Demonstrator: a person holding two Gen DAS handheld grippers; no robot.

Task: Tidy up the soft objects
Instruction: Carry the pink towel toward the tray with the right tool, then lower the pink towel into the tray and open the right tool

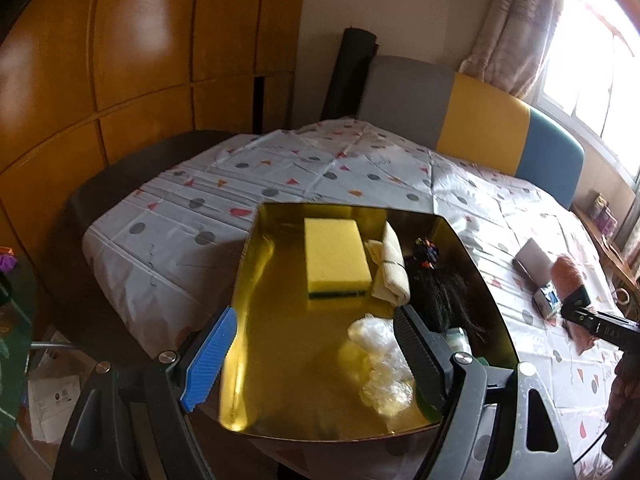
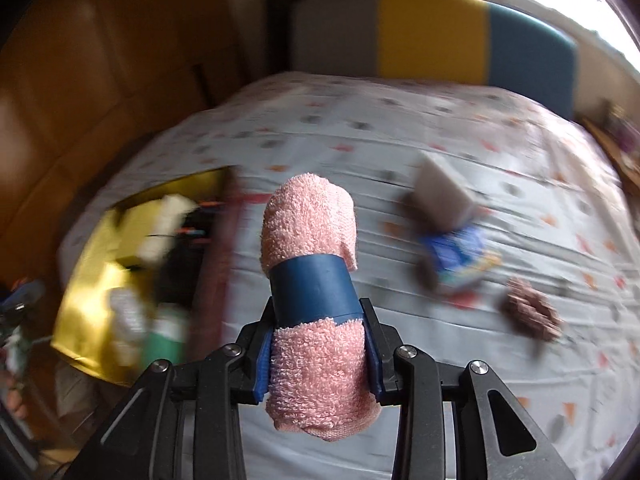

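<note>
Pink rolled towel (image 2: 312, 300) sat nearest the lens in the right wrist view, lower centre of frame, clamped between the pads of my right tool (image 2: 318, 344). Jaws closed in tight on both flanks of the roll. A blue band (image 2: 312, 288) wrapped its middle. Background blurred: patterned cloth over the bench (image 2: 400, 152), a grey box (image 2: 440, 196) and a brown fuzzy item (image 2: 530, 314) at right, gold tray (image 2: 92, 280) at left edge.

Left wrist view: my left tool (image 1: 312, 344) stood wide apart and held nothing, blue pad (image 1: 210, 360) at lower left, black pad (image 1: 416, 356) at lower right. Between them lay the gold tray (image 1: 280, 340). Inside it, a yellow sponge (image 1: 334, 258) at centre, a cream folded cloth (image 1: 392, 264) just beside it on the right, dark hair-like bundle (image 1: 440, 292) further right, crumpled clear plastic (image 1: 380, 364) near the black pad.
</note>
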